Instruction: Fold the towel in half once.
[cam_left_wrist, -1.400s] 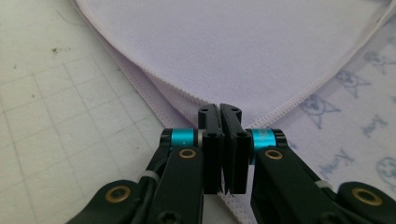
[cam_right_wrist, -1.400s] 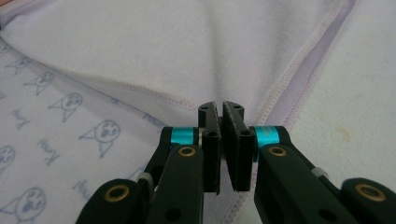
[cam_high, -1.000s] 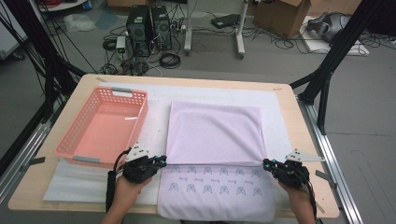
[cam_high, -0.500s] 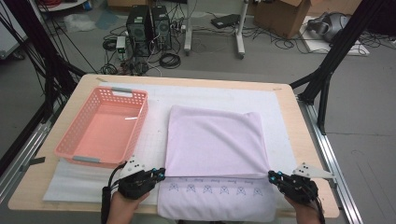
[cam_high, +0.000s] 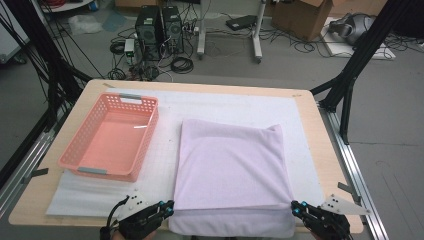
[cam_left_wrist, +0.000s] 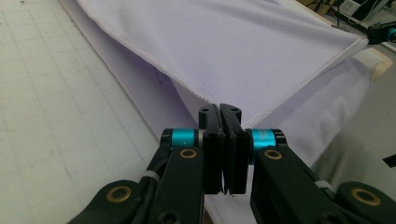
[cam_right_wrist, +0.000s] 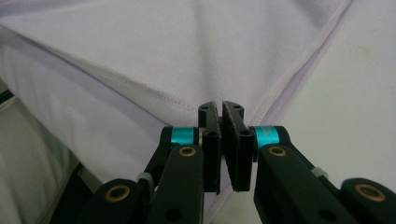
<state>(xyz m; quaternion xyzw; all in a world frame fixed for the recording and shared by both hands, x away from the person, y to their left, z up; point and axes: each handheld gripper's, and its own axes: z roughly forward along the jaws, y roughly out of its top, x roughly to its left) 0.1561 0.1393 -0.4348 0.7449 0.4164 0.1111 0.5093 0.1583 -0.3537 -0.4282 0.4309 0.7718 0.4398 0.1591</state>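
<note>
Just ahead of my left fingers (cam_left_wrist: 221, 109) lies the lilac towel (cam_high: 232, 165), folded over itself, and its stitched hem runs away from the tips to the far right. My left fingers are pressed together, and the hem of the upper layer meets them right at the tips; I cannot tell if a bit of cloth is caught between them. In the high view the left gripper (cam_high: 167, 208) is at the near left corner of the towel, touching its edge.

My right fingers (cam_right_wrist: 221, 109) are also pressed together, with a thin gap low between the pads. The towel's seam comes down to the tips from both sides, so the corner of the upper layer sits exactly there; whether it is pinched I cannot say. In the high view the right gripper (cam_high: 298, 209) is at the near right corner of the towel.

The towel lies flat on the white mat (cam_high: 240, 107) that covers the desk (cam_high: 320, 150), between my two grippers and stretching away from them. Its lower layer comes out a little nearer to me than the upper one. Beyond my left fingers, well apart, stands the pink basket (cam_high: 82, 150), beside the towel's left edge and not touching it.
</note>
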